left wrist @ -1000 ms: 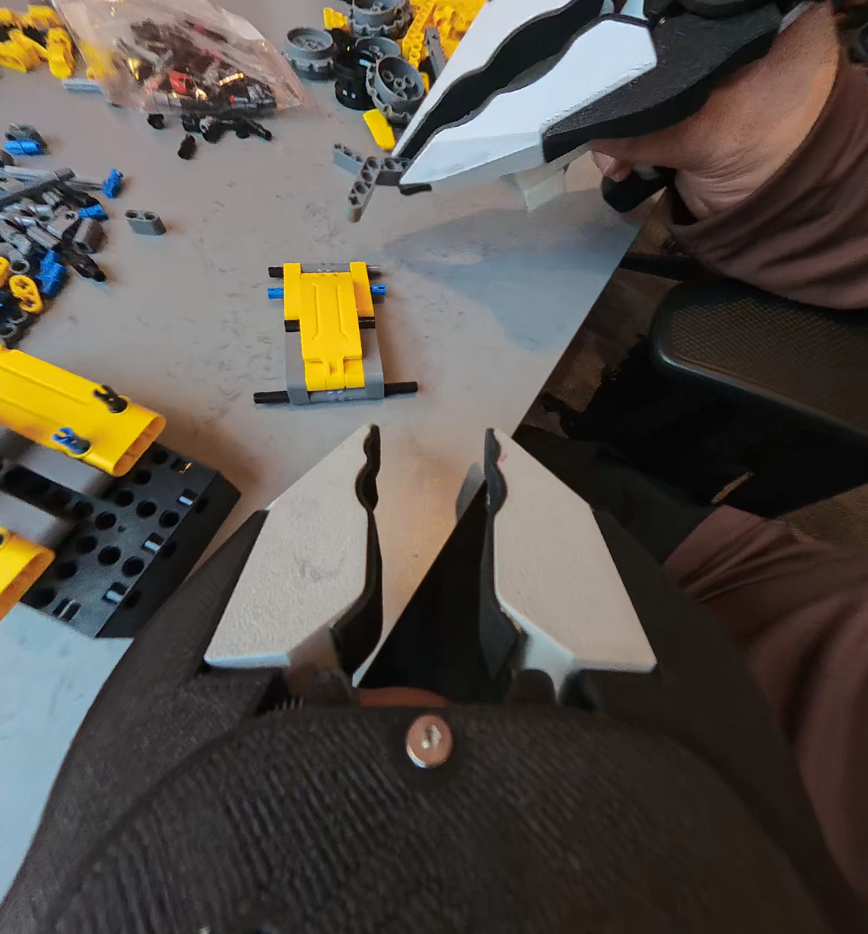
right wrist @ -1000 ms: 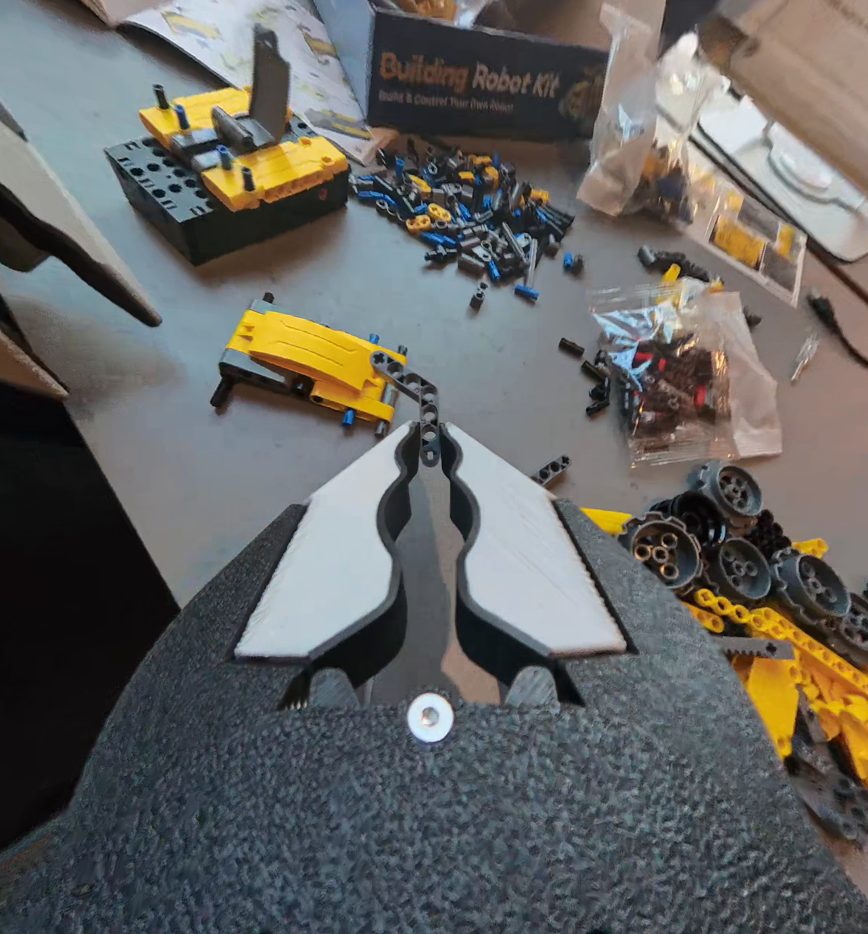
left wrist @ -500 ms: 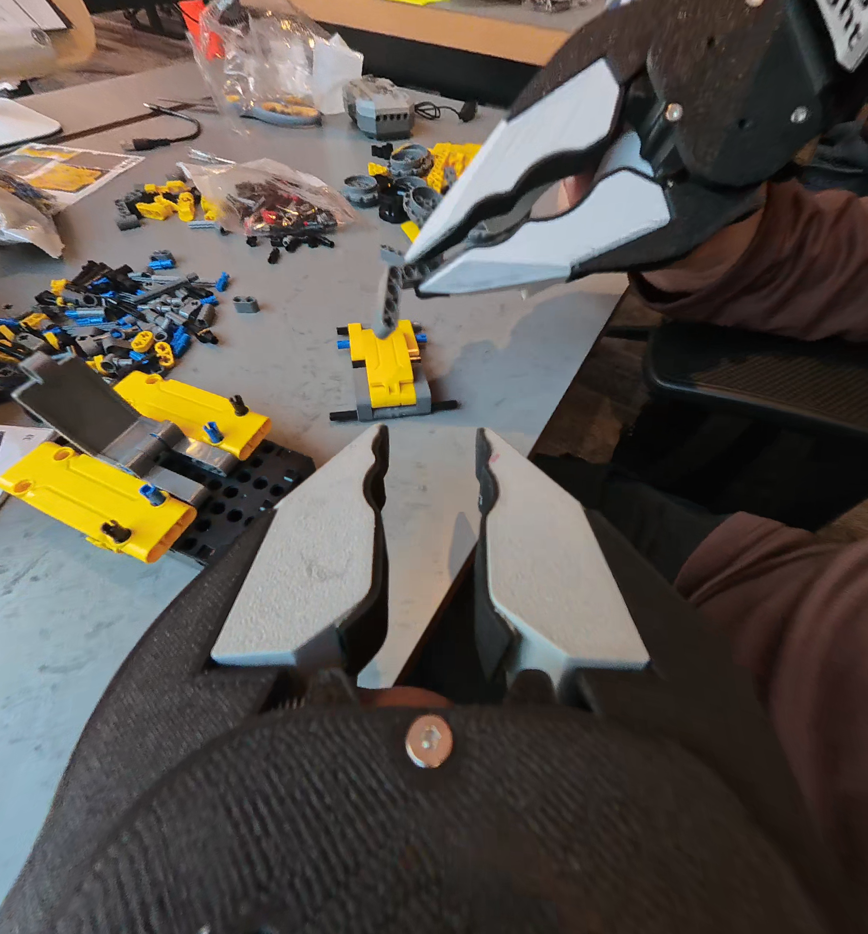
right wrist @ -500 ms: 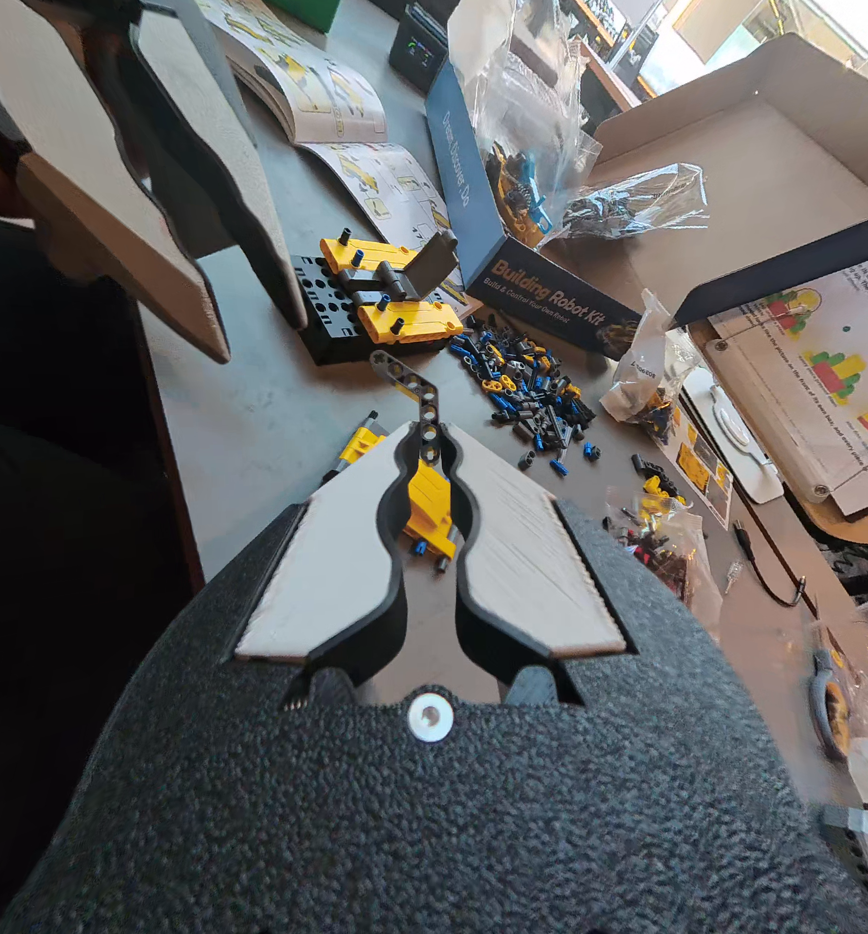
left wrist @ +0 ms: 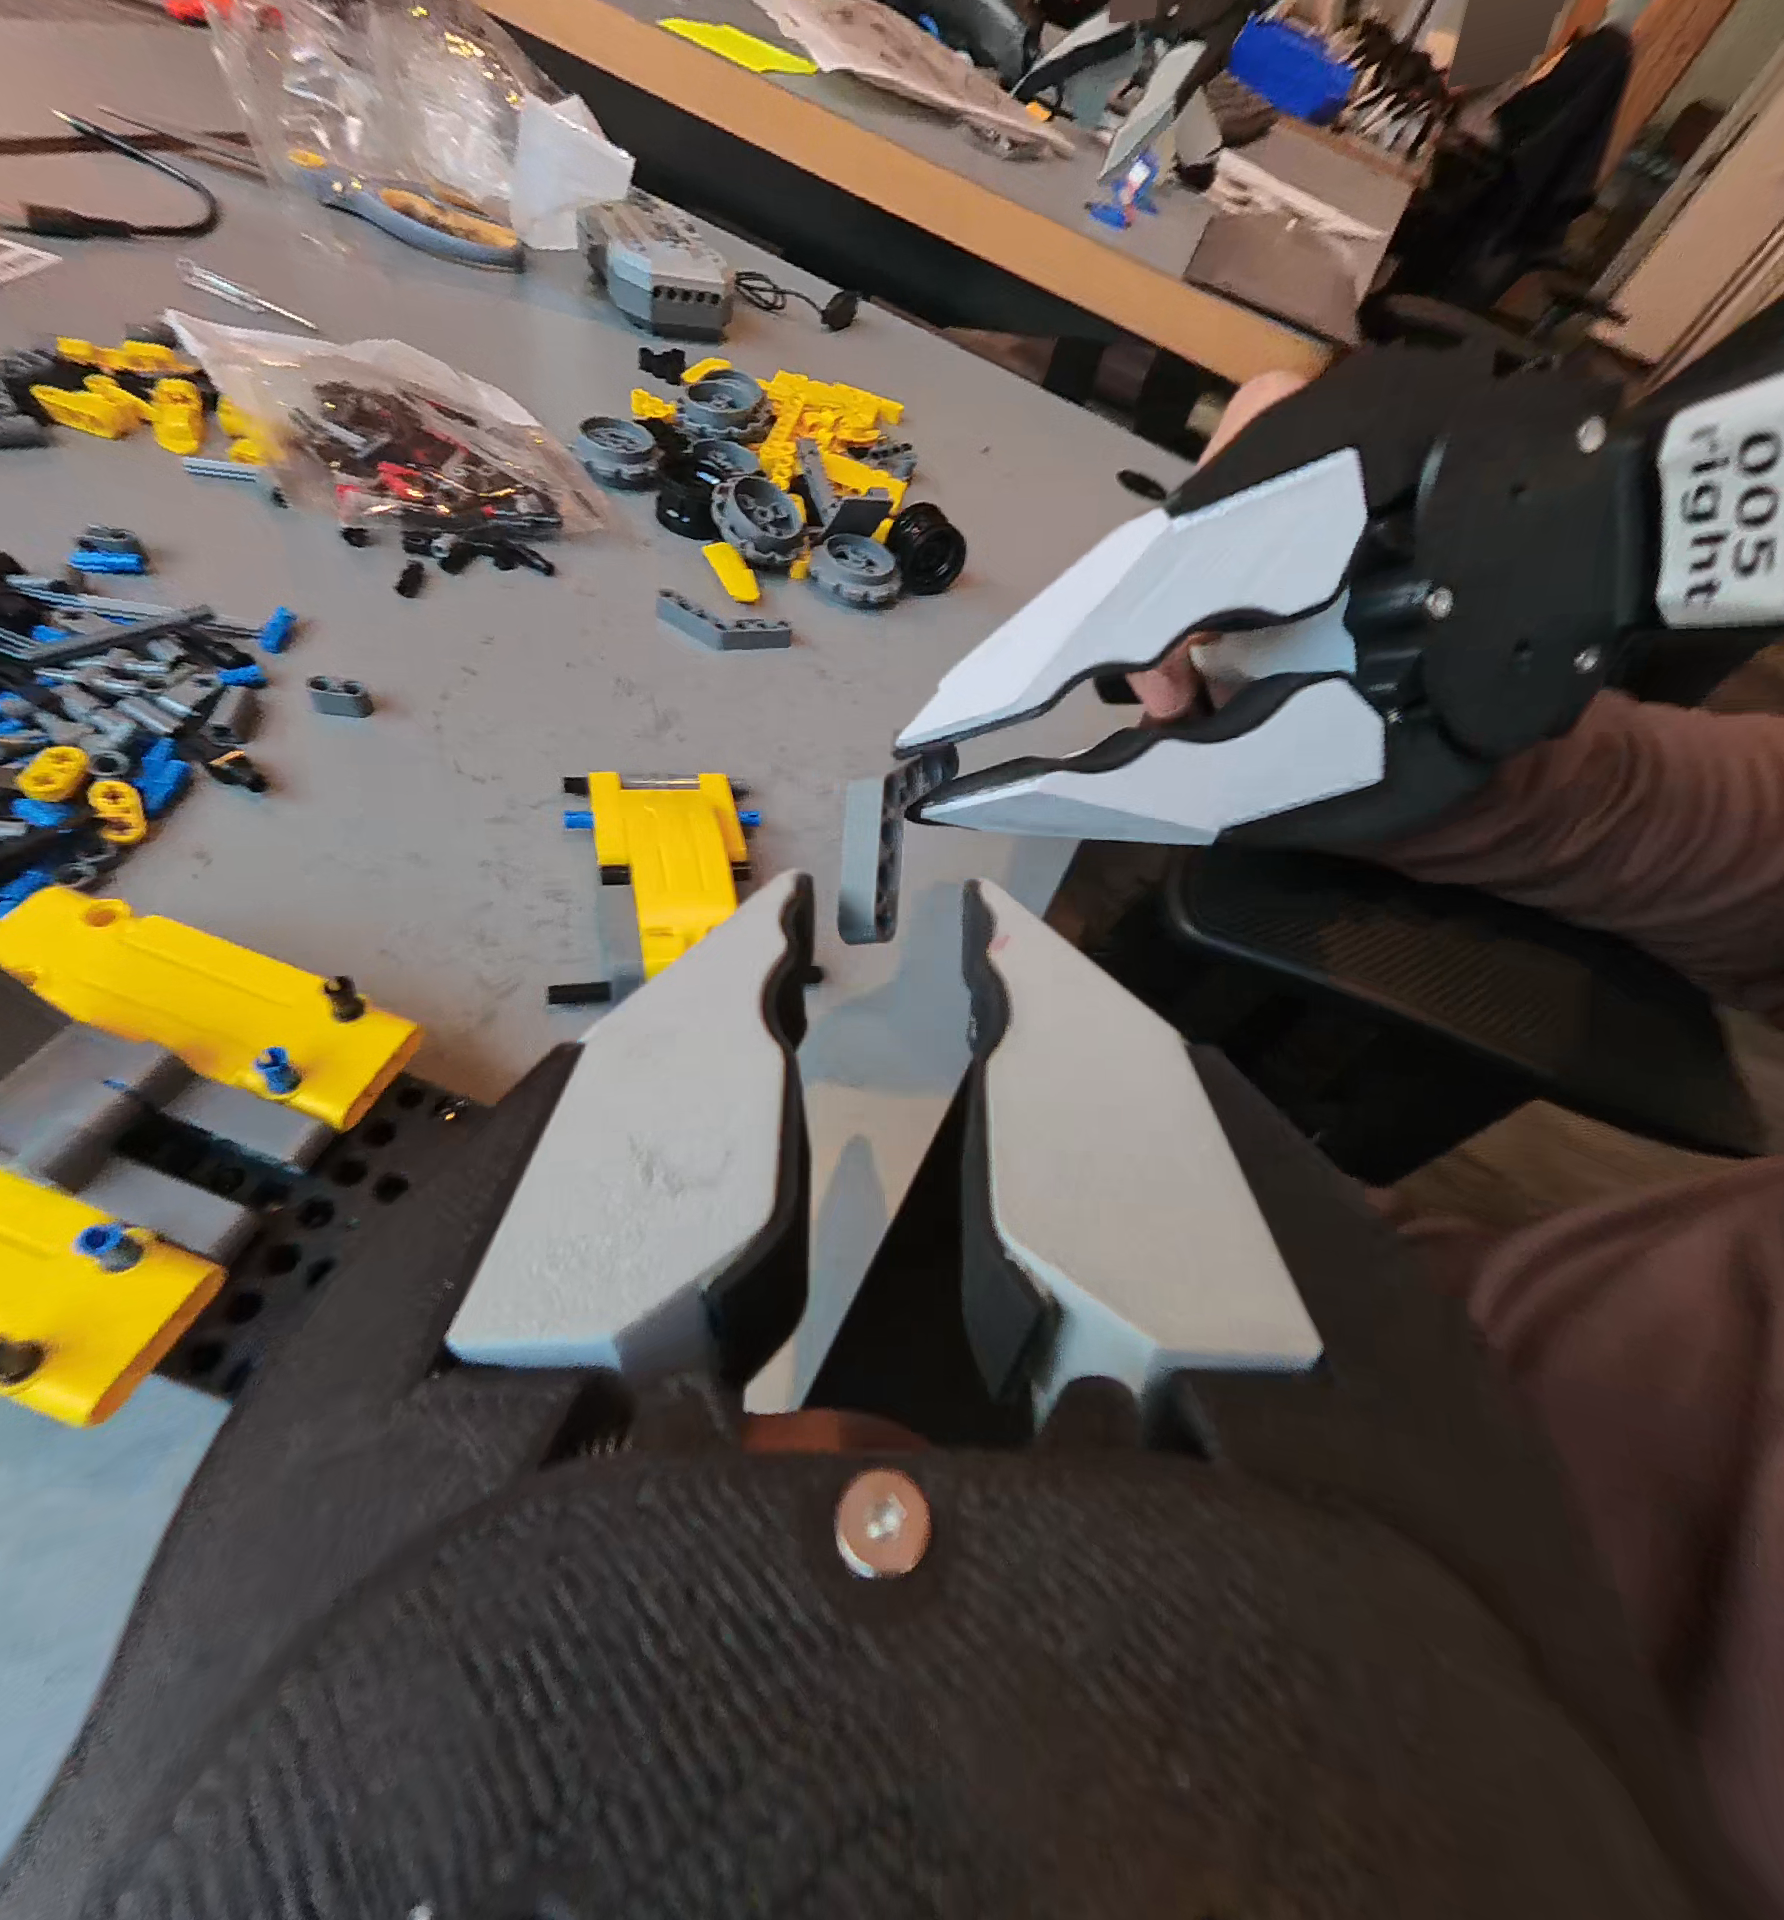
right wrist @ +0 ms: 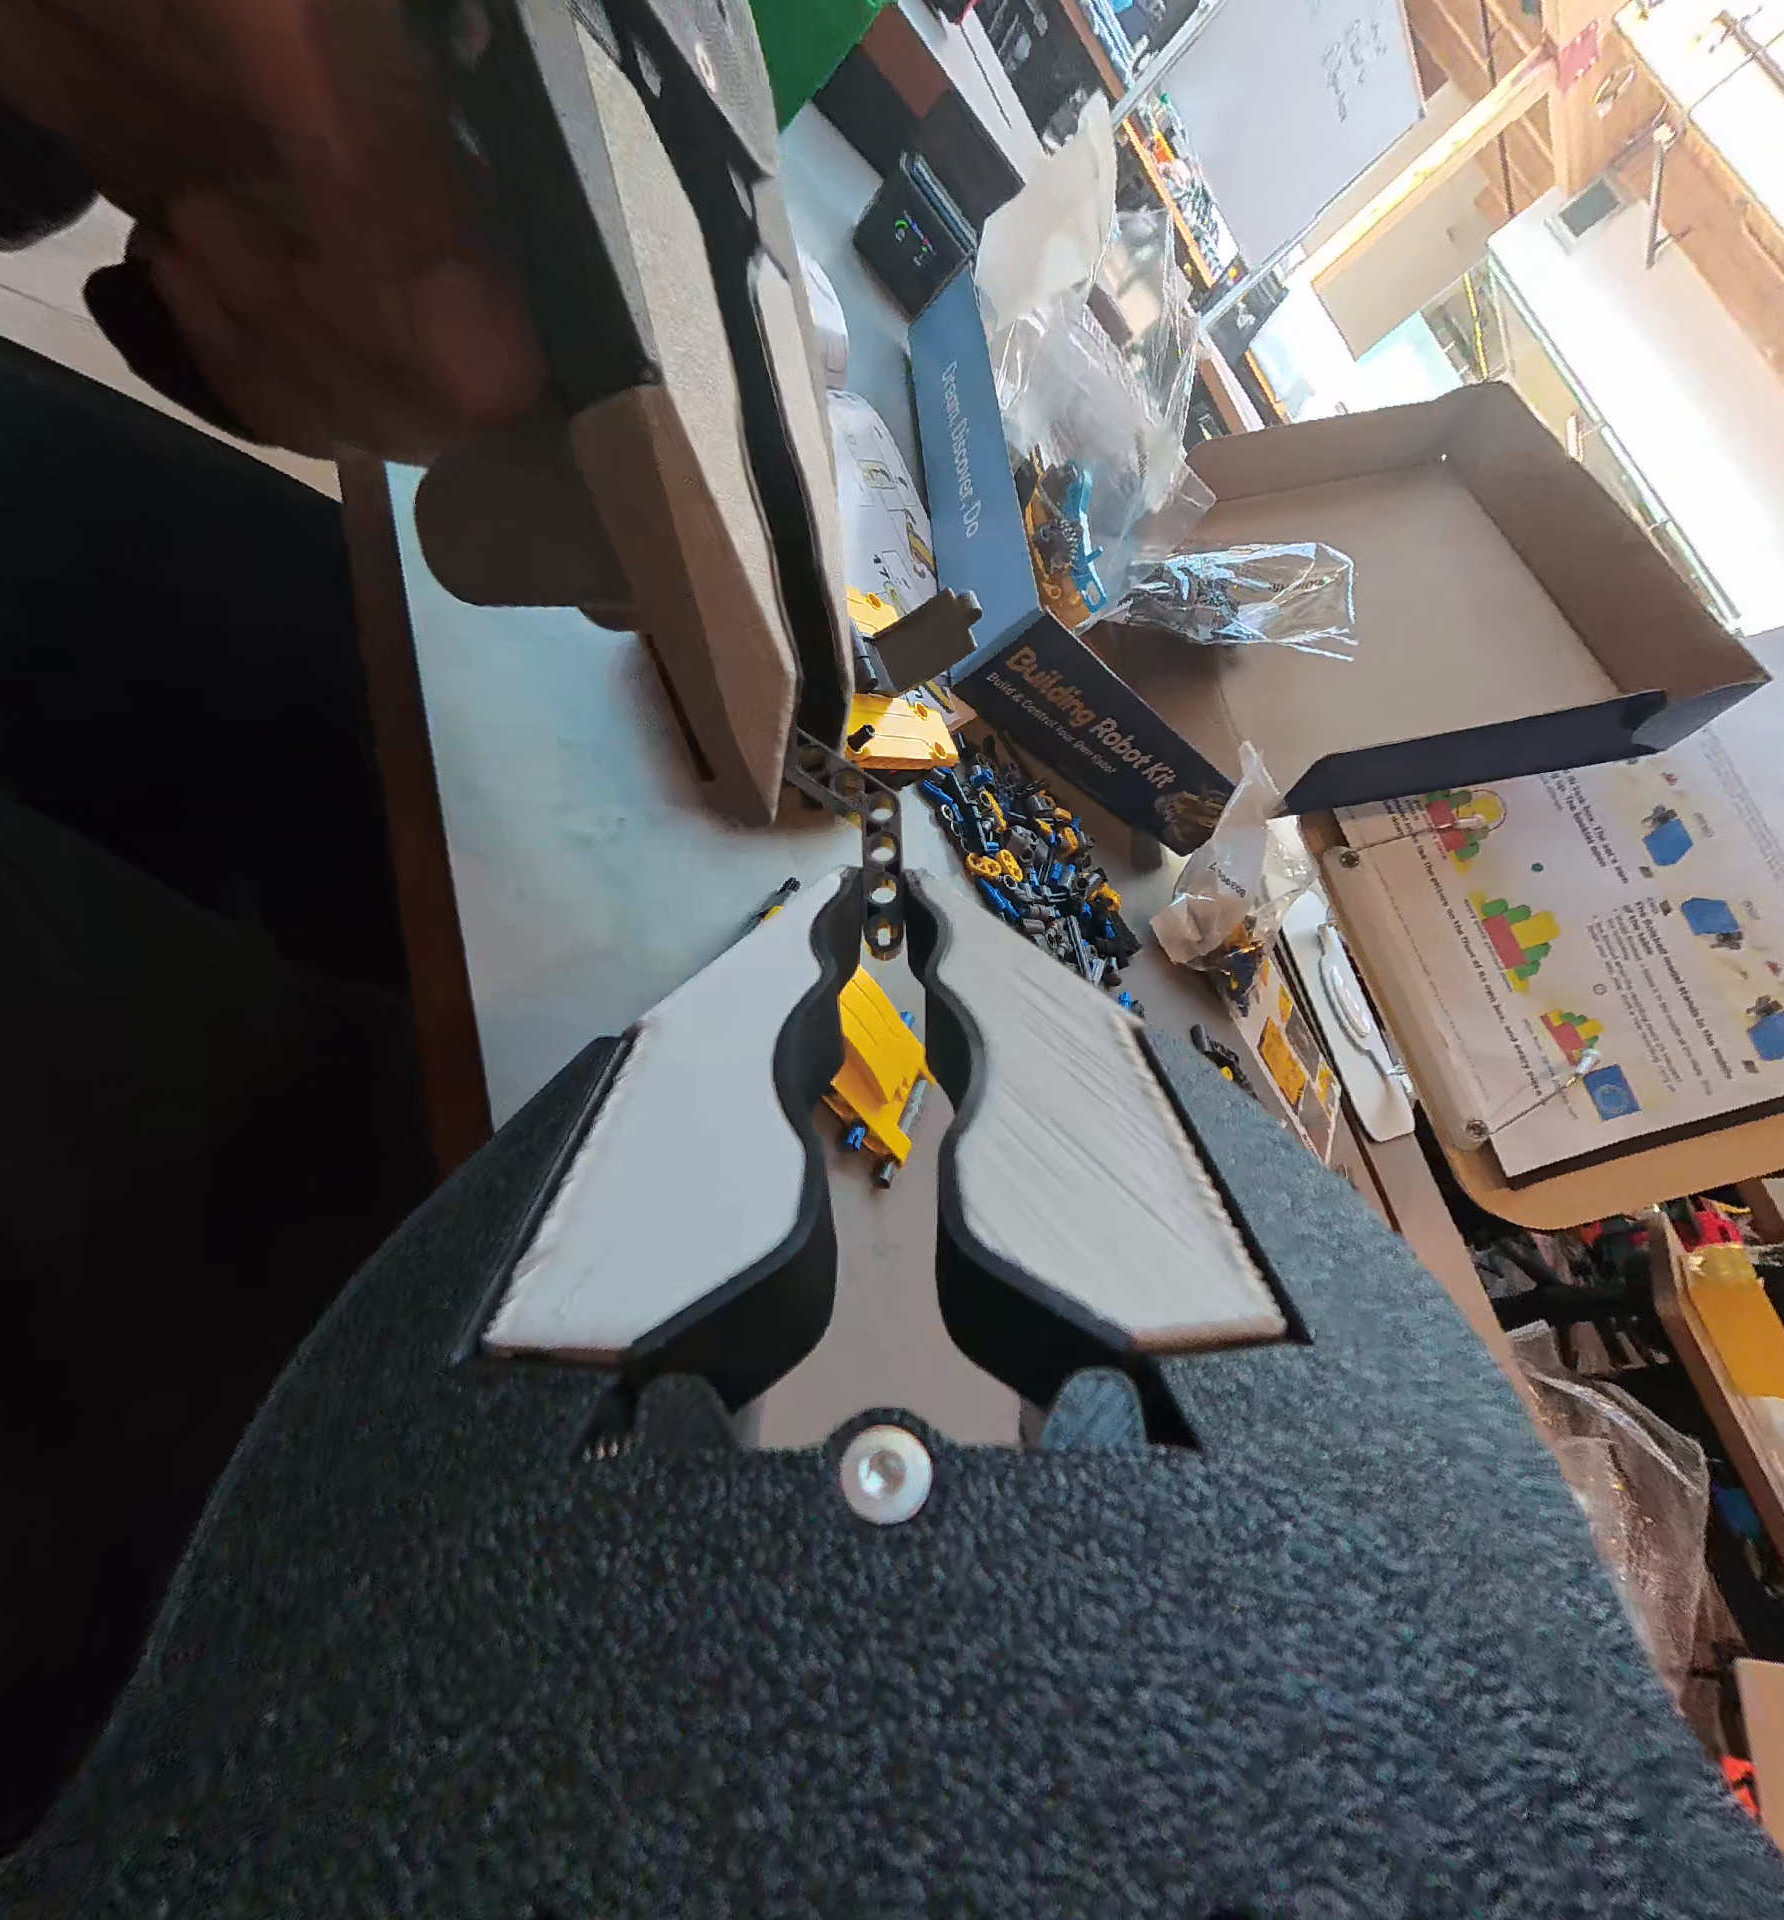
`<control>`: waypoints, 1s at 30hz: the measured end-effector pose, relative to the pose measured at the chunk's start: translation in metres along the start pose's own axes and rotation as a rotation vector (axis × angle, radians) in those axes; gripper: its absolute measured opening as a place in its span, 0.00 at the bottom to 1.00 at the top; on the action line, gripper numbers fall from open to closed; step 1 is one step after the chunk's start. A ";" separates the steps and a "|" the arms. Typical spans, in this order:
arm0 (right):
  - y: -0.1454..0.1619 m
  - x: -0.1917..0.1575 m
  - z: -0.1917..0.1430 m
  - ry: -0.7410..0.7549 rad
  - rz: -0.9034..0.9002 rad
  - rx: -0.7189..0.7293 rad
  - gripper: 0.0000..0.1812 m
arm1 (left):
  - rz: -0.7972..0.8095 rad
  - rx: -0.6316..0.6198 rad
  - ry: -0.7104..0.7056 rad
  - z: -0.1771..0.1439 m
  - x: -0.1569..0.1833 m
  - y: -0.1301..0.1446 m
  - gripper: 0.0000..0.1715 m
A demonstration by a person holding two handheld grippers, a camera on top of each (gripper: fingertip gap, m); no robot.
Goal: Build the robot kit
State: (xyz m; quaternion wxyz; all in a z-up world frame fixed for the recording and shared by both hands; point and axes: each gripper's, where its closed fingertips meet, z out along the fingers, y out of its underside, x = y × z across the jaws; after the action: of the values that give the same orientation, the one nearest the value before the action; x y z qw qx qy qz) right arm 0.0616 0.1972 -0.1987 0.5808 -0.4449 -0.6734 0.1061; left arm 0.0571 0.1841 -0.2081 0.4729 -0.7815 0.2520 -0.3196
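My right gripper is shut on a dark grey angled beam with holes and holds it in the air over the table's near edge. In the left wrist view the right gripper comes in from the right, and the beam hangs down from its tips. My left gripper is open, with the beam's lower end at the gap between its fingertips, not clamped. A small yellow and grey assembly lies on the table just behind the left gripper, and shows under the right gripper.
A large yellow and black assembly stands at the left. A pile of small blue and grey parts, a plastic bag and wheels with yellow pieces lie farther back. The table edge and a chair are right. A dark kit box. Only a small space, under 4 cm, lies between the two pairs of fingers.
The right gripper has carried the beam down and toward the left gripper's tips. Both grippers have tilted upward. The left gripper has stayed open.
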 end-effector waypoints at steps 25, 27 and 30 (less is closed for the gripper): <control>-0.006 0.006 -0.013 -0.257 0.996 0.100 0.23 | 0.955 0.137 -0.593 0.007 0.014 -0.024 0.04; -0.007 0.006 -0.014 -0.285 1.041 0.118 0.22 | 0.989 0.149 -0.603 0.008 0.019 -0.023 0.03; -0.001 0.008 -0.014 -0.294 1.084 0.108 0.25 | 0.991 0.155 -0.619 0.009 0.018 -0.022 0.03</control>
State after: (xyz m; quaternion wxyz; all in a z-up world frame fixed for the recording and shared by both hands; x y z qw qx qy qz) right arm 0.0740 0.1966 -0.1880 0.3651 -0.6775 -0.4160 0.4844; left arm 0.0776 0.1856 -0.1866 0.6731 -0.5908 0.4133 0.1648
